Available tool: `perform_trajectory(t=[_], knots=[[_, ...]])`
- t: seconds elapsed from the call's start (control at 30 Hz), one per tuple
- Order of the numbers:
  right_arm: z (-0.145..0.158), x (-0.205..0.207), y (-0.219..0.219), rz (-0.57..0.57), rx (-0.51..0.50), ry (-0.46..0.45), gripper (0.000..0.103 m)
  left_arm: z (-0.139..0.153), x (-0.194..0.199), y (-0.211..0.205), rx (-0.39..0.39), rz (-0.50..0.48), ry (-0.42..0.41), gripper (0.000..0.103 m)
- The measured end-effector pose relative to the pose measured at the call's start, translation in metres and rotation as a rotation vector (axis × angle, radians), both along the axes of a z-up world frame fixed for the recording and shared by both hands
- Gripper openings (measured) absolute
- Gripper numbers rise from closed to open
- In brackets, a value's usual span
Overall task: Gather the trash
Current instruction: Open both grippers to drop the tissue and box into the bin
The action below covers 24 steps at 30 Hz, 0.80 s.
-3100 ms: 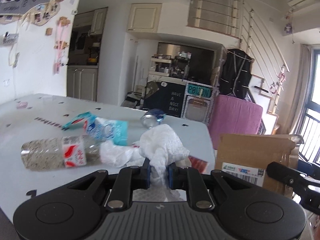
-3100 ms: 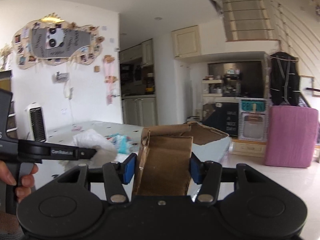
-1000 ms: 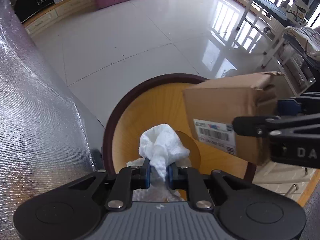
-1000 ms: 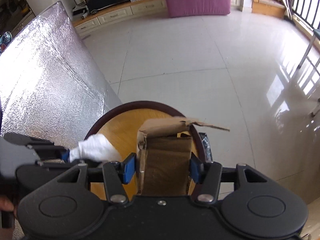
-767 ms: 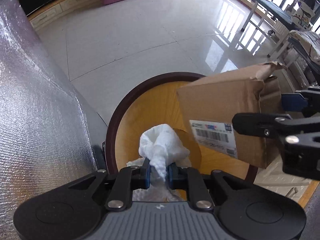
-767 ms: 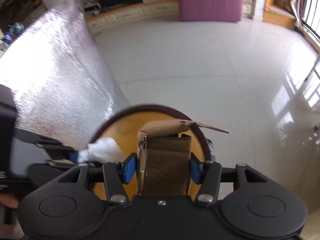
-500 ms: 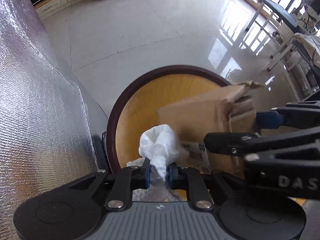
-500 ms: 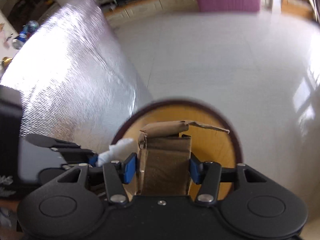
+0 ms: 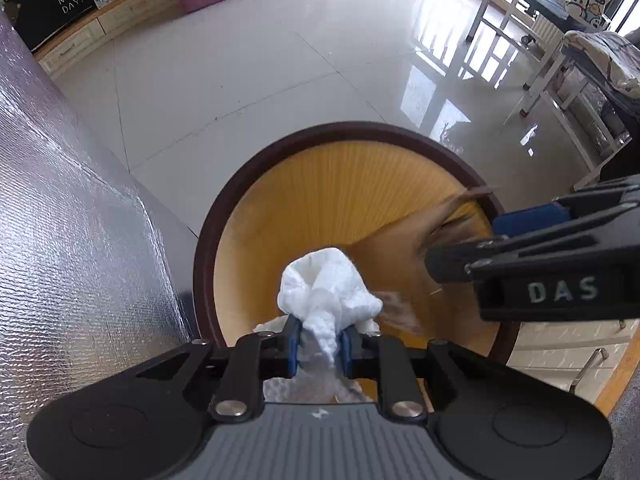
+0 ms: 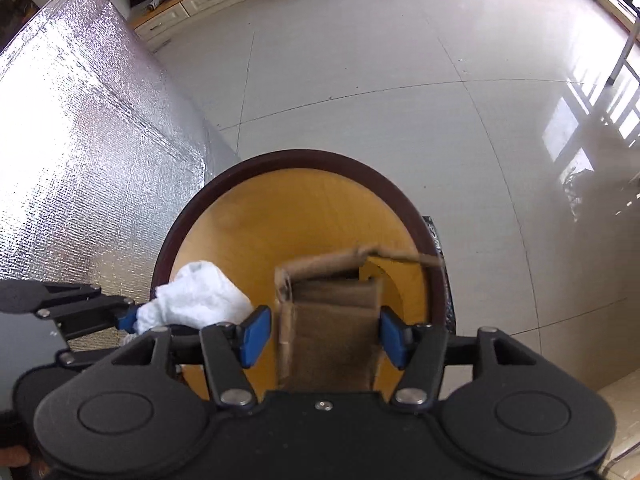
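While left gripper (image 9: 318,344) pinches tissue (image 9: 326,292), cardboard box (image 10: 330,320) drops into bin (image 10: 280,160).

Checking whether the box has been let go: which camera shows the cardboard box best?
The right wrist view: the box sits sharp and centred between the right gripper's parted pads, over the bin. The left wrist view shows only a motion-blurred box partly behind that gripper.

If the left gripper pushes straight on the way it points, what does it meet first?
Probably the yellow inside of the bin; the left gripper, shut on the tissue, points down into it. Depth is unclear.
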State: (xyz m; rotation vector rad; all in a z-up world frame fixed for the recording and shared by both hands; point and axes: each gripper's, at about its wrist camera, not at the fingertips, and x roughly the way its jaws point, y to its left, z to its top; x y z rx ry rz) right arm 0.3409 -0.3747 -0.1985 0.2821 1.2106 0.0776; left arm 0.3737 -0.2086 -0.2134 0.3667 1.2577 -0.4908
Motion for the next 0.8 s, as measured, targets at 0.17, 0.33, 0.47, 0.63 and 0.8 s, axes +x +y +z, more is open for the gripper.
perform_trajectory(t=[0.17, 0.33, 0.47, 0.63, 0.8], knots=[[0.006, 0.002, -0.009, -0.010, 0.008, -0.011, 0.062, -0.008, -0.001, -0.008, 0.025, -0.029, 0.017, 0.048], [0.003, 0.000, -0.015, -0.002, 0.004, -0.013, 0.062, -0.013, -0.001, -0.009, 0.048, -0.028, 0.034, 0.060], [-0.005, 0.011, -0.005, -0.003, -0.001, -0.015, 0.063, -0.013, -0.003, -0.011, 0.053, -0.026, 0.034, 0.082], [-0.009, 0.011, 0.001, 0.009, -0.010, -0.009, 0.069, -0.013, -0.004, -0.013, 0.054, -0.023, 0.037, 0.092], [-0.008, 0.013, 0.006, 0.017, -0.014, -0.012, 0.082, -0.011, -0.008, -0.009, 0.043, -0.011, 0.046, 0.100]])
